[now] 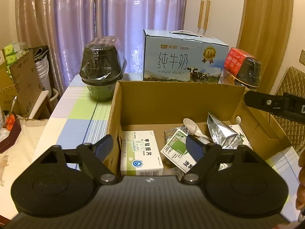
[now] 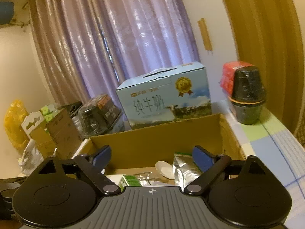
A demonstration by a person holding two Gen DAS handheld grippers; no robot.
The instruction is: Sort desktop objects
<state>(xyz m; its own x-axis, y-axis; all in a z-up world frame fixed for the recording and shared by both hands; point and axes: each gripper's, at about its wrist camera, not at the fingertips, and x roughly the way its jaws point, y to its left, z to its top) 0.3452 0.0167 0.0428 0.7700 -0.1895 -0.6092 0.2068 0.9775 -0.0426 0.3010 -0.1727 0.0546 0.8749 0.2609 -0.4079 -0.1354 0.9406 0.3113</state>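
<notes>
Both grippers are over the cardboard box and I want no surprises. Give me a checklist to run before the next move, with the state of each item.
1. Left gripper open and empty: ok.
2. Right gripper open and empty: ok.
3. Cardboard box top open for access: ok.
4. Items already in the box, white medicine box, foil pouch and white spoon: ok.
5. Black wrapped bowl outside the box, standing on the checked tablecloth: ok.
6. Which item goes next: cannot tell.
</notes>
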